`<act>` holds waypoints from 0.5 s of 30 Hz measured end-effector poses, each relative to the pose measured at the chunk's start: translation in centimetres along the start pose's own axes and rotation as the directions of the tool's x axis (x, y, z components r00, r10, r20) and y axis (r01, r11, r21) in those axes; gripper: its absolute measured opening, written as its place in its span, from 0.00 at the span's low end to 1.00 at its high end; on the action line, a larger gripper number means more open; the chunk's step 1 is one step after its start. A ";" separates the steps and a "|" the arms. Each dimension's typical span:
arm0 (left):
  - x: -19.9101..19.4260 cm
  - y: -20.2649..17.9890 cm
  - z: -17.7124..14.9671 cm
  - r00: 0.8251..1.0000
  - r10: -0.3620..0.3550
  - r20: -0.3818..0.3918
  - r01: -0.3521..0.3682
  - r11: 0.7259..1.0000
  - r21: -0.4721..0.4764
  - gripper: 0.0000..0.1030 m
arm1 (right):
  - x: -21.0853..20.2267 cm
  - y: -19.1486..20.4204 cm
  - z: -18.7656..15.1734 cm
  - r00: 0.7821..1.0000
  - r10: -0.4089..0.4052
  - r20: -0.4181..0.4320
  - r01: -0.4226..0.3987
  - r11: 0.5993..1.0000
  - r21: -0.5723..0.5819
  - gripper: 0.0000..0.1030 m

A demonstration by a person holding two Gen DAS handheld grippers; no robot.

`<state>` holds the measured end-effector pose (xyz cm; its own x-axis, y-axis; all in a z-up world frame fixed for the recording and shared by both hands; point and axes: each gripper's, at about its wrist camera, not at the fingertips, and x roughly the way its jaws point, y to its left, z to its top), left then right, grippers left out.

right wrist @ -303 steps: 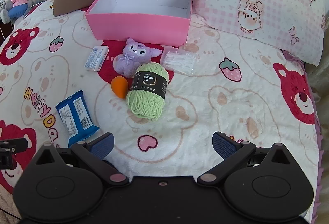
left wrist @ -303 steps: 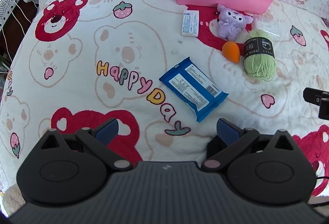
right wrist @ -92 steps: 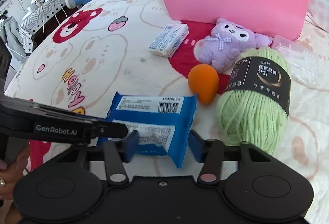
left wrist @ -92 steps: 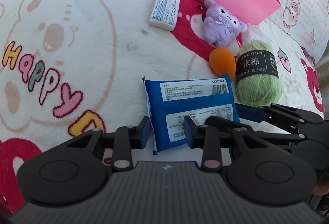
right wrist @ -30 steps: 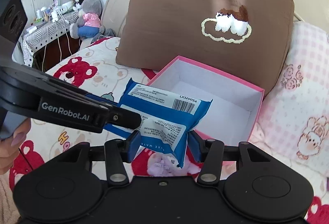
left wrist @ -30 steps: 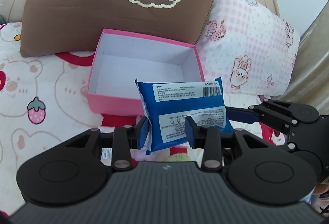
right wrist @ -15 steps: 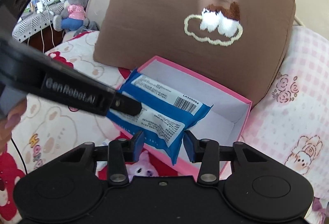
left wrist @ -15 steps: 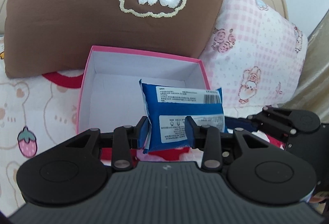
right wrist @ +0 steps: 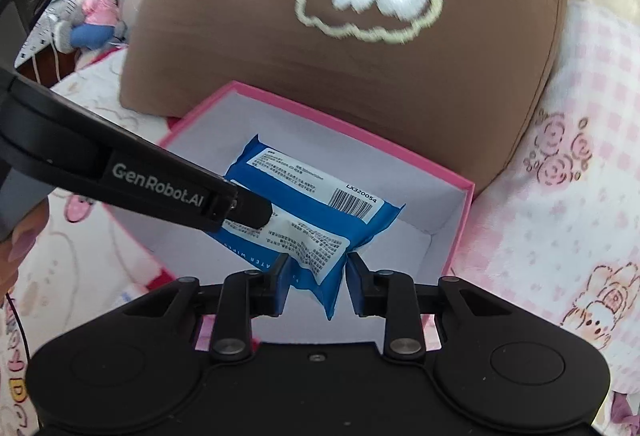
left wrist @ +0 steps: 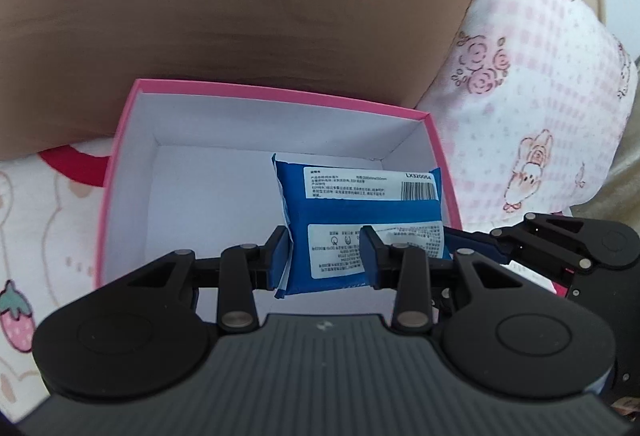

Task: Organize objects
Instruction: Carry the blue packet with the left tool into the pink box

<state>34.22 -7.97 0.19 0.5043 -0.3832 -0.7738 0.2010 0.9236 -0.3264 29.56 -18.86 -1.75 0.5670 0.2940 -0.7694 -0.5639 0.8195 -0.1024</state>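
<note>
Between your left gripper's matt black plastic fingers sits the blue wipes packet, a glossy, crinkled plastic film with smooth paper-like white labels. Beyond the fingertips, the pink box looks like matt cardboard with a smooth white lining. Behind it, the brown pillow is soft cloth with fuzzy embroidery; the pink checked pillow looks fleecy.
</note>
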 end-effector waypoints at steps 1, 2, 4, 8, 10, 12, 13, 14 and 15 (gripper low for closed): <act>0.6 0.1 0.2 1.000 0.000 -0.002 0.000 1.000 -0.008 0.35 | 0.5 -0.2 0.1 1.000 -0.004 -0.004 0.004 1.000 -0.002 0.33; 1.3 0.3 0.4 1.000 -0.002 -0.005 0.002 1.000 -0.018 0.35 | 1.1 -0.4 0.2 1.000 -0.009 -0.008 0.009 1.000 -0.006 0.33; 2.4 0.7 0.9 1.000 -0.005 -0.012 0.005 1.000 -0.029 0.35 | 2.2 -0.9 0.6 1.000 -0.015 -0.022 0.015 1.000 -0.001 0.33; 4.7 1.6 2.2 1.000 -0.012 -0.029 0.010 0.998 -0.063 0.35 | 4.3 -1.5 1.3 0.999 -0.026 -0.043 0.027 1.000 0.007 0.33; 5.8 1.8 2.8 0.999 -0.015 -0.042 0.012 0.998 -0.069 0.35 | 5.2 -1.9 1.6 0.998 -0.031 -0.058 0.032 0.999 0.023 0.33; 6.6 2.1 3.0 0.998 -0.019 -0.052 0.016 0.997 -0.070 0.35 | 6.0 -2.2 1.9 0.997 -0.037 -0.073 0.040 0.999 0.033 0.33; 7.0 2.3 3.1 0.998 -0.021 -0.060 0.017 0.997 -0.075 0.35 | 6.4 -2.2 1.9 0.996 -0.039 -0.079 0.042 0.999 0.034 0.33; 7.5 2.5 3.1 0.997 -0.026 -0.070 0.020 0.996 -0.082 0.35 | 6.7 -2.2 2.0 0.995 -0.042 -0.087 0.045 0.998 0.034 0.33; 7.9 2.7 3.0 0.997 -0.030 -0.075 0.023 0.996 -0.086 0.34 | 7.1 -2.2 2.0 0.994 -0.048 -0.097 0.051 0.998 0.032 0.33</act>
<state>41.30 -8.47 -5.17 0.4333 -0.4100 -0.8026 0.1399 0.9103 -0.3895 36.01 -17.56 -5.72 0.5326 0.2057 -0.8210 -0.5144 0.8490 -0.1210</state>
